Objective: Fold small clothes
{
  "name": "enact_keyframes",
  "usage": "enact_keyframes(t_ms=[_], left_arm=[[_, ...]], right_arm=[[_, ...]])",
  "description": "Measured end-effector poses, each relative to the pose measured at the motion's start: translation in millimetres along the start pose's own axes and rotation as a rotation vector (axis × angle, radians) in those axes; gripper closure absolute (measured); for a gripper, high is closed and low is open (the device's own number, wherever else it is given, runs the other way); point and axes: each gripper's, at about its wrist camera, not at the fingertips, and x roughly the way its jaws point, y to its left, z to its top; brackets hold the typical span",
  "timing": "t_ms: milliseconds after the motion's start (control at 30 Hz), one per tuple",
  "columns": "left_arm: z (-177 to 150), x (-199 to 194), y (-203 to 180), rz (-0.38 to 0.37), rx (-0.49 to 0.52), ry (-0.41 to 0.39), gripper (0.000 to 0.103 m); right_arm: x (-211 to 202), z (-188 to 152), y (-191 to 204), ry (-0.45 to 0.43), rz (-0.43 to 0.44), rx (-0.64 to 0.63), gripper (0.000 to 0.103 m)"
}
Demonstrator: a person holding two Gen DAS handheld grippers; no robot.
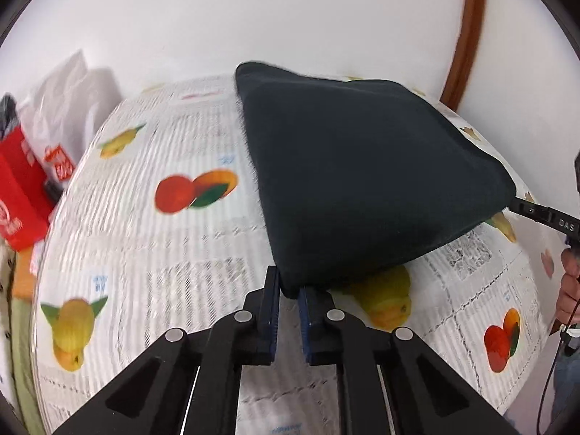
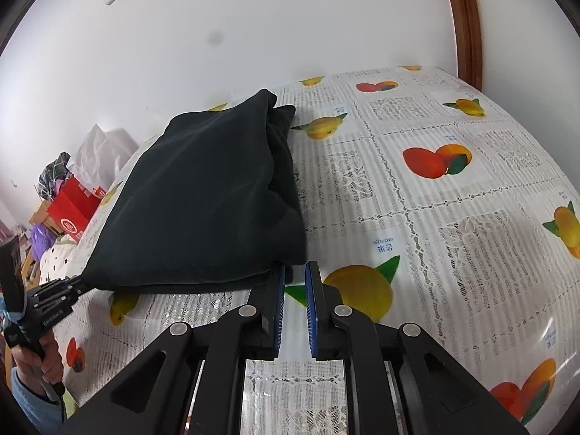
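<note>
On the counter (image 2: 471, 181), toward its far edge by the wall: dark garment (image 1: 362, 166), already doubled into a thick pad, lower layers resting on the counter's fruit-print cover, top layer raised along the side nearest the counter's front. Clamped on one front corner with the left gripper (image 1: 290, 290), cloth plainly pinched between the pads and pulled up off the counter. At the other front corner, nearer the counter's right end: right gripper (image 2: 295, 272), jaws almost closed, only a thin gap with the printed cover showing through; cannot tell whether any cloth is truly caught, since the corner seems to end at the inner finger rather than between the pads. Likely trouble from here: carrying the edge toward the counter's back with only one corner held, so the free corner sags and the fold lands skewed. Also possible: dragging the lower layers along with the top one, bunching them against the wall at the counter's back, as the cover looks smooth and may offer little hold.
</note>
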Motion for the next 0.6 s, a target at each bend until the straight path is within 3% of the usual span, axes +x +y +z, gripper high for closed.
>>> enact_keyframes(t_ms=[133, 333, 467, 600], left_arm=[[-8, 4, 8, -0.015, -0.009, 0.038, 0.091], [-15, -14, 19, -0.058, -0.035, -0.004, 0.086], [-7, -23, 22, -0.053, -0.049, -0.046, 0.056], [10, -13, 22, -0.043, -0.057, -0.058, 0.055]], right_arm=[[-17, 9, 5, -0.035, 0.018, -0.029, 0.091], [-18, 34, 21, -0.103, 0.057, -0.041, 0.07], [14, 58, 23, -0.082, 0.074, 0.011, 0.067], [47, 85, 24, -0.045, 0.09, 0.064, 0.067]])
